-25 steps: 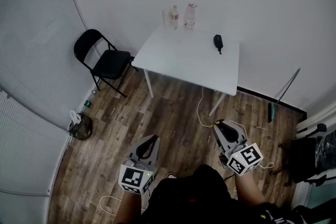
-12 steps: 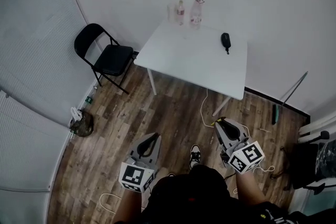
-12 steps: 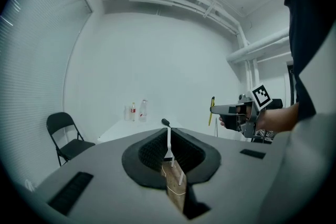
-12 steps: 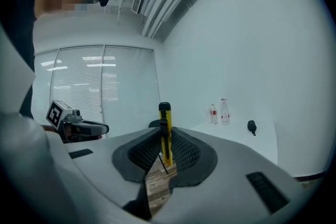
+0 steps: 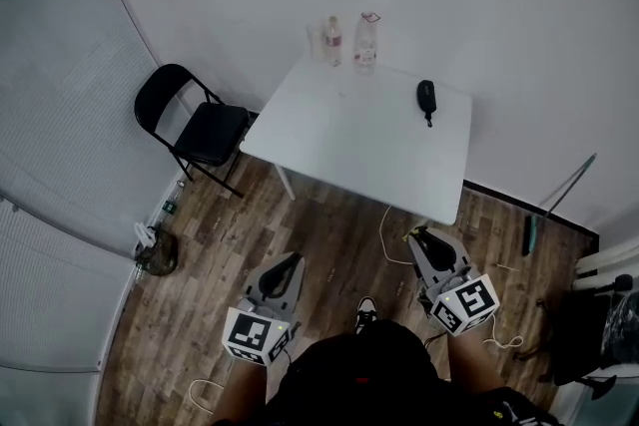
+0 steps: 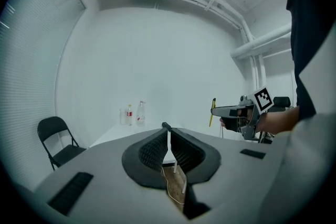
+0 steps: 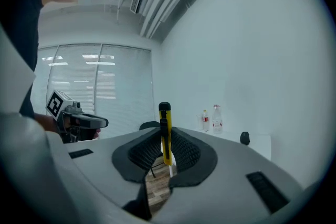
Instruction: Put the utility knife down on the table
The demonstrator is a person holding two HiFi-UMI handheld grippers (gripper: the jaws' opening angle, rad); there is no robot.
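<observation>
Two claws hang side by side above a wood floor. The right claw is clenched on a yellow utility knife. The knife stands upright between its jaws, black end topmost, well apart from the white surface ahead of the claw. The left claw has its jaws drawn together with nothing between them. Far ahead of both claws, two bottles stand at the surface's back edge, and a small dark object lies to their right. A black folding chair sits ahead and left of the left claw.
</observation>
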